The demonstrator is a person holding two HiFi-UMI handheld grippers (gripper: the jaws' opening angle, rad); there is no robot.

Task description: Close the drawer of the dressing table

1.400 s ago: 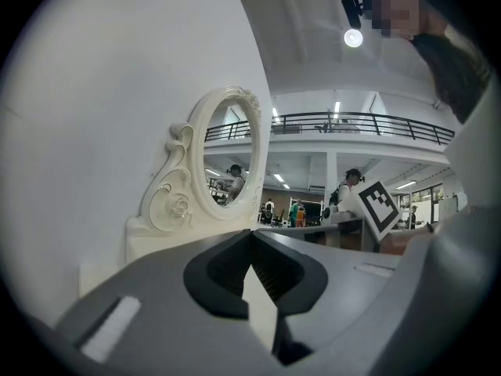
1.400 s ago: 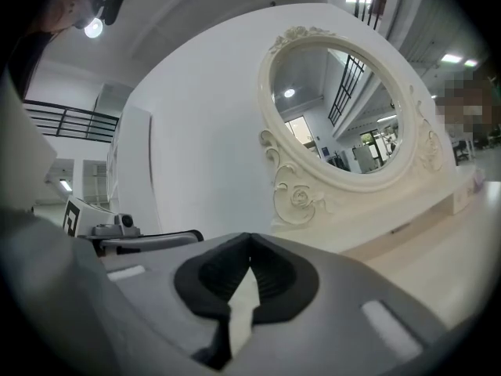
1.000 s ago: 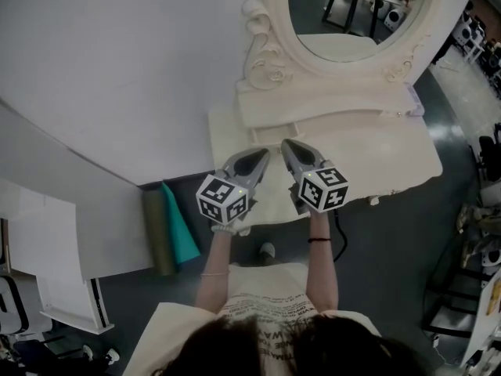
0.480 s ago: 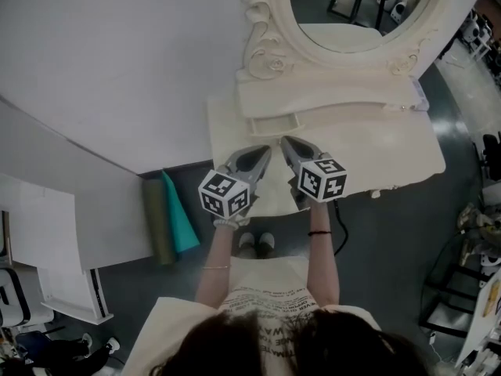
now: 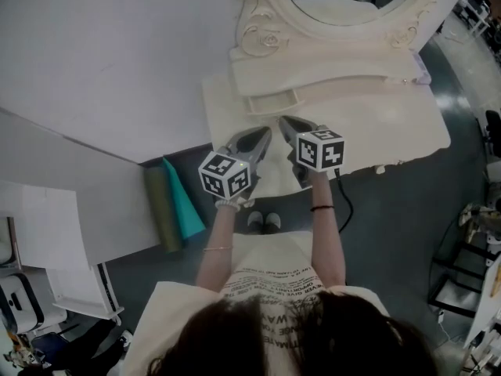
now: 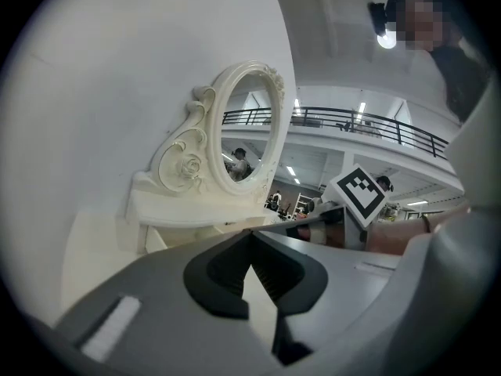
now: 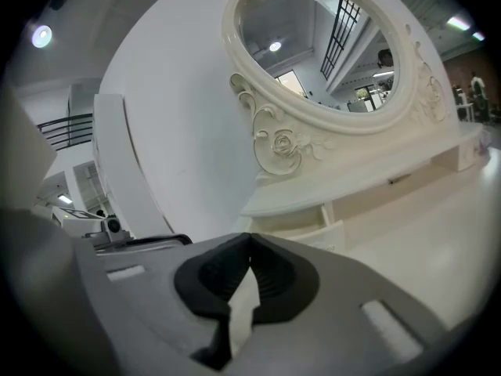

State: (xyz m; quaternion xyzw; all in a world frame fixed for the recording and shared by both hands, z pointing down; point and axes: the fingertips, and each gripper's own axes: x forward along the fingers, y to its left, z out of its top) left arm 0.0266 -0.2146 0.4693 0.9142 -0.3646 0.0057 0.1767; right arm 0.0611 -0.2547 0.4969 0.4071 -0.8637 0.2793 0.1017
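- On the floor at far left, an olive-green roll (image 5: 159, 218) and a teal cone-shaped wrap (image 5: 182, 210) lean beside the furniture, well apart from the work.
- The grey two-jaw left tool (image 5: 264, 134) hovers over the cream dressing-table worktop (image 5: 391, 131), its jaws tip to tip with nothing between them.
- The small cream drawer (image 5: 272, 103), set under the shelf below the mirror, stands pulled out toward the person. Its long front runs left to right and lies straight ahead of both tools, just beyond their tips. Nothing can be made out inside it.
- The grey right tool (image 5: 284, 121), jaws likewise pressed together and empty, looks the nearer to the drawer front; a forward push should close it.
- The oval carved-frame mirror (image 5: 352, 6) rises behind.
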